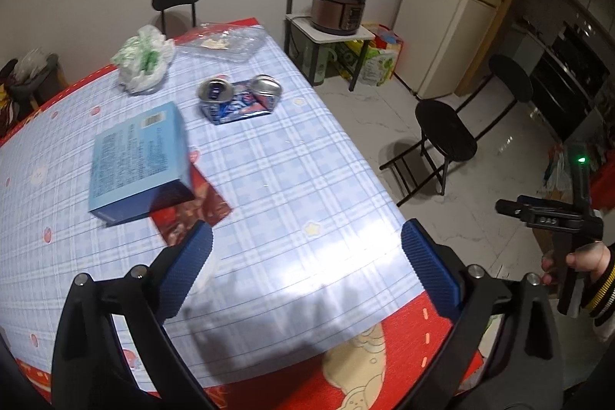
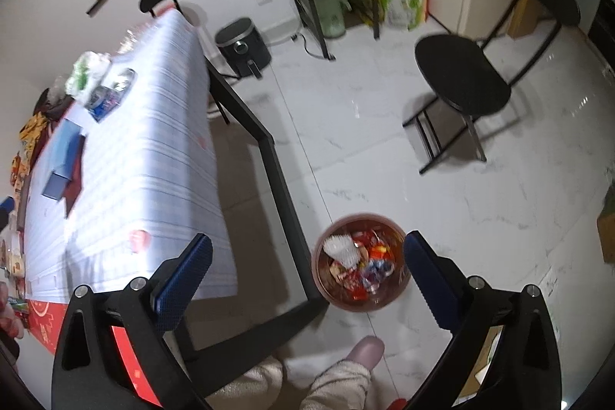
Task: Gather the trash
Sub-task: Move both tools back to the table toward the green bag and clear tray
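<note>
Left wrist view. The left gripper (image 1: 307, 252) hangs above the near edge of the counter (image 1: 292, 156), its jaws spread wide with nothing between them. Trash yet to be collected lies on the checked cloth: a blue carton (image 1: 138, 160) resting partly on a dark red wrapper (image 1: 192, 214), which lies just beyond the left jaw; a crushed blue drinks can (image 1: 240, 98) farther back; a crumpled white-and-green plastic bag (image 1: 144, 58); and a clear plastic tray (image 1: 223, 43) at the far end. At the right edge, a hand (image 1: 580, 260) holds the other device off the counter, over the floor.

Right wrist view. The right gripper (image 2: 307, 256) points steeply down beside the counter's edge, its jaws released and empty. Between and below them, on the tiled floor close by the counter's black leg, stands the round trash bin (image 2: 399, 285), already holding wrappers and a white ridged piece of plastic. The carton, can and bag appear small at the frame's left.

Step in hand, as judged: a drop into the bin looks complete on the right side, and the left side is placed to start the next pick. The next move calls for lowering the left jaws over the nearest item, probably the red wrapper or the carton. The carton looks wide enough to need the full spread; the flat wrapper would need pinching at an edge.
</note>
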A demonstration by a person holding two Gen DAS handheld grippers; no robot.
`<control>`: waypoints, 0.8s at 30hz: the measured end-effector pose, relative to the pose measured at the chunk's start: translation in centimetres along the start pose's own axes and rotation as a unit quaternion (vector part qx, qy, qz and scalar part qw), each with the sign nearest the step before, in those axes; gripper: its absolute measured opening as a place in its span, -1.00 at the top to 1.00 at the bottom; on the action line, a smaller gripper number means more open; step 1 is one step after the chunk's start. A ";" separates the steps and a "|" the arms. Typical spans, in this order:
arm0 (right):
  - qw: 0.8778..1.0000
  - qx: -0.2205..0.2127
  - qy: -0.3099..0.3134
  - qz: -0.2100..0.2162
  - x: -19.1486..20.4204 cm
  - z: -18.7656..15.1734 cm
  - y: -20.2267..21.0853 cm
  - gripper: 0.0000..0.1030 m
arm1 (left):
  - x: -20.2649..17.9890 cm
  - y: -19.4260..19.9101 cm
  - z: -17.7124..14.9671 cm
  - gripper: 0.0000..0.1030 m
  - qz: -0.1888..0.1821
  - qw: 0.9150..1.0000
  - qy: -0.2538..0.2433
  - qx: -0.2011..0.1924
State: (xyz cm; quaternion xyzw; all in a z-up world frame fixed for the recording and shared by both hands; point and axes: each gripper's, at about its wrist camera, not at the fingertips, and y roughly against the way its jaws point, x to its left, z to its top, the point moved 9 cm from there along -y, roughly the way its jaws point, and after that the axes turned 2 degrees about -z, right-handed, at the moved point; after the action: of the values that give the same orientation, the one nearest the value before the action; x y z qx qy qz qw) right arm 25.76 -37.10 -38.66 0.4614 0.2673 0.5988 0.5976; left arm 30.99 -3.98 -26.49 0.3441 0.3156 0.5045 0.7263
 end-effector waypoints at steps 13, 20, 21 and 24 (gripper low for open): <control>0.996 -0.061 0.061 0.032 14.2 4.5 3.8 -0.89 | 13.3 4.7 -0.6 -0.88 0.020 0.997 0.063 -0.039; 0.994 -0.058 0.083 0.035 22.0 5.0 2.8 -0.89 | 20.6 5.4 -0.6 -0.88 0.015 0.996 0.080 -0.042; 0.995 -0.054 0.080 0.039 22.8 4.9 2.5 -0.89 | 21.5 5.1 -0.5 -0.88 0.013 0.996 0.081 -0.040; 0.995 -0.047 0.075 0.042 24.6 4.7 1.9 -0.89 | 22.9 4.4 -0.2 -0.88 0.009 0.996 0.081 -0.036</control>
State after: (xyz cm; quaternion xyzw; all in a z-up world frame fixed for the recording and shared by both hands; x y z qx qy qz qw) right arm 32.47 -14.78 -29.26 0.3973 0.2639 0.6680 0.5712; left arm 35.20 18.90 -25.54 0.2785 0.3523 0.5483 0.7055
